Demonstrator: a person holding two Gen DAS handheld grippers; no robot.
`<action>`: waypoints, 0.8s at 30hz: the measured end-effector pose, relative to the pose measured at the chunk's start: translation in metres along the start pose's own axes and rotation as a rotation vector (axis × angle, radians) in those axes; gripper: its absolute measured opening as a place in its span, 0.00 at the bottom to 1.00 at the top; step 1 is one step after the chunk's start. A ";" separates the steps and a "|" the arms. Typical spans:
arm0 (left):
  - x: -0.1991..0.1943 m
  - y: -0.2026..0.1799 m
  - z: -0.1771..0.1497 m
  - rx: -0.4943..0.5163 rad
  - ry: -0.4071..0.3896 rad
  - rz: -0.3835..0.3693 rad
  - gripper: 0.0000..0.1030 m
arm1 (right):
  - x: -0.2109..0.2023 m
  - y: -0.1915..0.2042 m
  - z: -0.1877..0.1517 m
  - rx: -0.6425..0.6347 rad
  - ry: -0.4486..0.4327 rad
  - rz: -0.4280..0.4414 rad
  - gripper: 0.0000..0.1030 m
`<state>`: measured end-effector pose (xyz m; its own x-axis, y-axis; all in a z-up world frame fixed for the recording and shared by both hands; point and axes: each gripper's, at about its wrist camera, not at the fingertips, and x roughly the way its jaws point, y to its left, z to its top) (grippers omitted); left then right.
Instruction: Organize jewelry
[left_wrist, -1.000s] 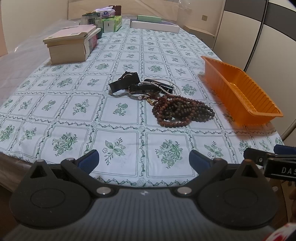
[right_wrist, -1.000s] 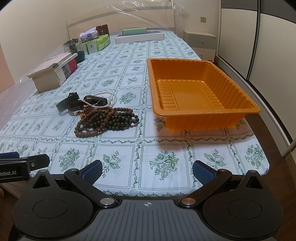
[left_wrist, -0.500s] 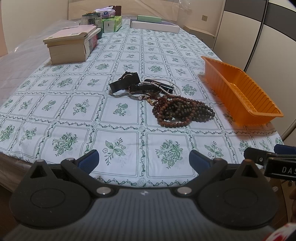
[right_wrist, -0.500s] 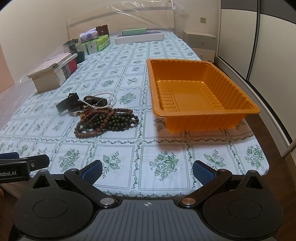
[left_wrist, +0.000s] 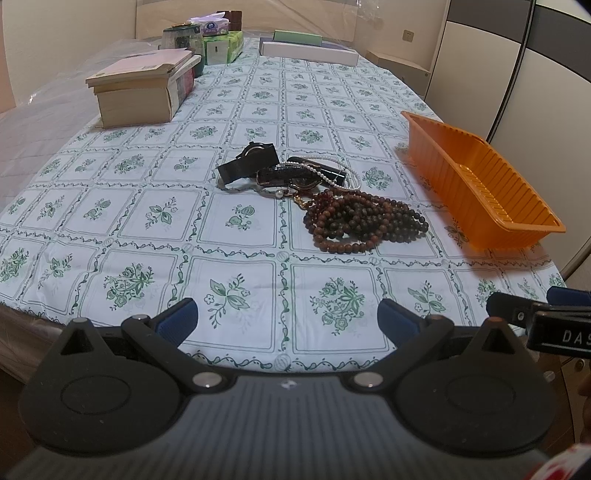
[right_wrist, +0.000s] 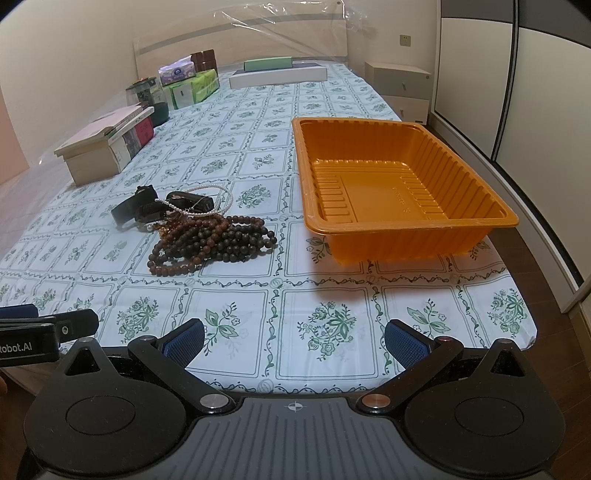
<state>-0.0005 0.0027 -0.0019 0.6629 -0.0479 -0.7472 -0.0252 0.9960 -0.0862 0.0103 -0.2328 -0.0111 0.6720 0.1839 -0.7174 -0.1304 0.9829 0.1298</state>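
— What sits nearest?
— Both grippers, the left gripper (left_wrist: 287, 314) and right gripper (right_wrist: 294, 336), spread wide and empty over the near edge of the counter (right_wrist: 236, 317).
— And the jewelry?
— Mid-counter: brown bead strands (right_wrist: 212, 240) heaped, long axis left to right. Behind, a black watch (left_wrist: 251, 162) and pearl strand (right_wrist: 207, 197) tangle; individual pieces are hard to separate.
— The tray?
— The orange tray (right_wrist: 402, 236) stands just right of the beads, empty, cut off at the right in the left view.

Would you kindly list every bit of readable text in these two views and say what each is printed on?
"DAS", cut off by the frame edge: on the right gripper body.
"Robot.AI", first letter partly cut: on the left gripper body.
Print on the tissue packs and book spines: too small to read.
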 end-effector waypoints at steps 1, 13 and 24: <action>0.000 0.000 0.000 0.000 0.000 0.000 0.99 | 0.000 0.000 0.000 0.000 0.000 0.000 1.00; 0.000 0.000 0.000 0.000 -0.002 -0.001 0.99 | 0.000 -0.001 0.001 0.001 -0.005 0.000 1.00; 0.000 -0.002 0.002 0.005 -0.006 -0.004 1.00 | 0.000 -0.001 0.003 0.004 -0.009 -0.001 1.00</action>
<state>0.0013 0.0012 -0.0002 0.6673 -0.0512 -0.7430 -0.0189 0.9961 -0.0856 0.0127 -0.2337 -0.0090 0.6785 0.1826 -0.7116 -0.1264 0.9832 0.1317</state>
